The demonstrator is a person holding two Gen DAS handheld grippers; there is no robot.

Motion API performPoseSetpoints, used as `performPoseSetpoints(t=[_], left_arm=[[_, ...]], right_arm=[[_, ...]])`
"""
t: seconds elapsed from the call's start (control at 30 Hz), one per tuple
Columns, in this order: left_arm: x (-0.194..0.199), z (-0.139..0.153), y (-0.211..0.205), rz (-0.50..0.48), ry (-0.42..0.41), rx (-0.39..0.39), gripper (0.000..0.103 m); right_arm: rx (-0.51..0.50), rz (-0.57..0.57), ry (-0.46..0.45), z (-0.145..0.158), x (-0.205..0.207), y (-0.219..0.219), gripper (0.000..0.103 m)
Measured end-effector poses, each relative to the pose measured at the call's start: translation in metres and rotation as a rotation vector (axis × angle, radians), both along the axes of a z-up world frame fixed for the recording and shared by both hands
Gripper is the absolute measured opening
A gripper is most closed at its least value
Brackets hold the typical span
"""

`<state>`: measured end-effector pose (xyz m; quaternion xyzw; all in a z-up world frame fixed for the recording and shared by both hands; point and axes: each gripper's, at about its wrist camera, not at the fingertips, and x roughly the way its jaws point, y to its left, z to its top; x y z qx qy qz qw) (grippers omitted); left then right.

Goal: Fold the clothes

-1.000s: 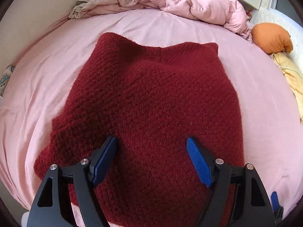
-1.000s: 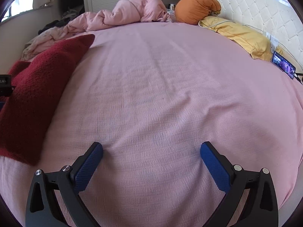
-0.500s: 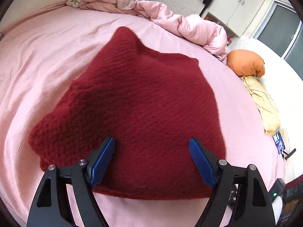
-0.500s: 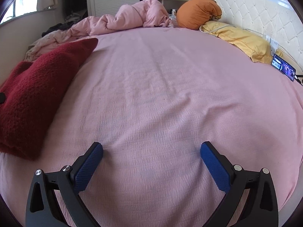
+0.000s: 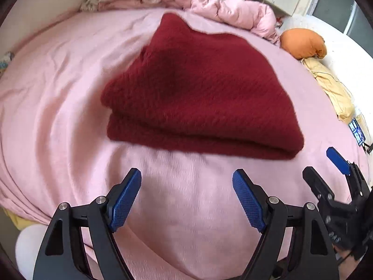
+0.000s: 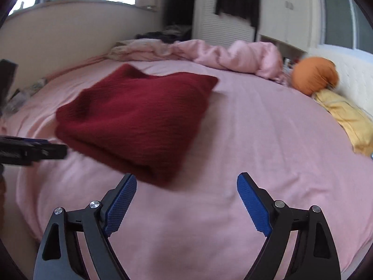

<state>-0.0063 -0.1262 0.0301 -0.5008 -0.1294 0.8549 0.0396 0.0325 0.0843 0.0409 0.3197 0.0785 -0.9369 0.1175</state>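
1. Sweater (image 5: 198, 93) is lying folded in stacked layers on the bed (image 5: 58, 81); fold facing the tongs
2. Left tongs (image 5: 186, 198) and right tongs (image 6: 186, 203) are hovering spread, gripping nothing; seemingly letting it rest

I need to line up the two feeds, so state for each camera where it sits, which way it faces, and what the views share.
Left wrist: on the left gripper, facing across the pink bedsheet at the folded dark red knitted sweater; own open fingers and the right gripper show.
Right wrist: on the right gripper, facing the sweater; own open fingers show.
Shared: sweater, round orange cushion, crumpled pink duvet.
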Motion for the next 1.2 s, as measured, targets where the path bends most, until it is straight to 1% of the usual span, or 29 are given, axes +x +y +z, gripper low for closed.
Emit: performPoseSetpoints(t=[0.03, 0.07, 0.1, 0.13, 0.17, 0.23, 0.27, 0.4, 0.47, 0.57, 0.67, 0.7, 0.77, 0.83, 0.93, 1.0, 1.03, 1.1, 1.17, 1.2], left_arm=[[-0.001, -0.003, -0.004, 0.006, -0.001, 0.026, 0.082], [-0.001, -0.005, -0.007, 0.012, -0.003, 0.053, 0.086], [-0.002, -0.008, -0.011, 0.019, -0.004, 0.079, 0.088], [-0.002, -0.010, -0.014, 0.025, -0.005, 0.106, 0.089], [-0.003, -0.013, -0.018, 0.031, -0.006, 0.132, 0.089], [0.000, -0.016, -0.021, 0.041, -0.004, 0.161, 0.089], [0.002, -0.018, -0.023, 0.046, -0.002, 0.173, 0.089], [0.010, -0.026, -0.029, 0.066, 0.005, 0.224, 0.089], [0.014, -0.024, -0.027, 0.062, 0.005, 0.214, 0.090], [0.005, -0.025, -0.023, 0.055, 0.003, 0.187, 0.090], [0.011, -0.023, -0.027, 0.060, 0.003, 0.185, 0.090], [0.014, -0.022, -0.031, 0.063, 0.004, 0.190, 0.090], [0.014, -0.023, -0.034, 0.075, 0.007, 0.217, 0.090], [0.014, -0.025, -0.041, 0.092, 0.011, 0.266, 0.090], [0.016, -0.030, -0.058, 0.126, 0.022, 0.410, 0.090], [0.017, -0.033, -0.070, 0.149, 0.029, 0.510, 0.090], [0.018, -0.035, -0.077, 0.160, 0.033, 0.560, 0.090], [0.022, -0.041, -0.090, 0.188, 0.046, 0.689, 0.090], [0.024, -0.046, -0.099, 0.217, 0.058, 0.769, 0.090], [0.025, -0.048, -0.102, 0.227, 0.058, 0.792, 0.090]], right_arm=[[0.027, 0.010, -0.025, -0.004, 0.000, -0.014, 0.088], [0.057, 0.018, -0.053, -0.008, -0.001, -0.028, 0.090], [0.113, 0.009, -0.107, -0.019, -0.005, -0.038, 0.091], [0.181, -0.003, -0.181, -0.035, -0.012, -0.047, 0.091], [0.189, -0.019, -0.214, -0.046, -0.014, -0.048, 0.092], [0.124, -0.049, -0.213, -0.045, -0.014, -0.039, 0.097], [0.097, -0.062, -0.212, -0.044, -0.014, -0.035, 0.097], [0.120, -0.070, -0.204, -0.042, -0.012, -0.038, 0.098], [0.130, -0.074, -0.200, -0.041, -0.011, -0.039, 0.098], [0.136, -0.075, -0.199, -0.041, -0.007, -0.040, 0.098], [0.161, -0.076, -0.193, -0.039, -0.003, -0.044, 0.098], [0.172, -0.076, -0.186, -0.038, -0.002, -0.045, 0.098], [0.218, -0.055, -0.123, -0.032, 0.005, -0.050, 0.098], [0.252, -0.015, -0.043, -0.025, 0.015, -0.055, 0.096], [0.237, -0.007, 0.045, -0.007, 0.019, -0.054, 0.096], [0.210, -0.046, 0.049, 0.000, 0.010, -0.048, 0.096], [0.186, -0.064, 0.032, 0.002, 0.002, -0.045, 0.096], [0.132, -0.101, 0.008, 0.005, -0.010, -0.038, 0.096], [0.108, -0.134, -0.023, 0.004, -0.025, -0.031, 0.096], [0.095, -0.139, -0.050, 0.003, -0.033, -0.030, 0.096]])
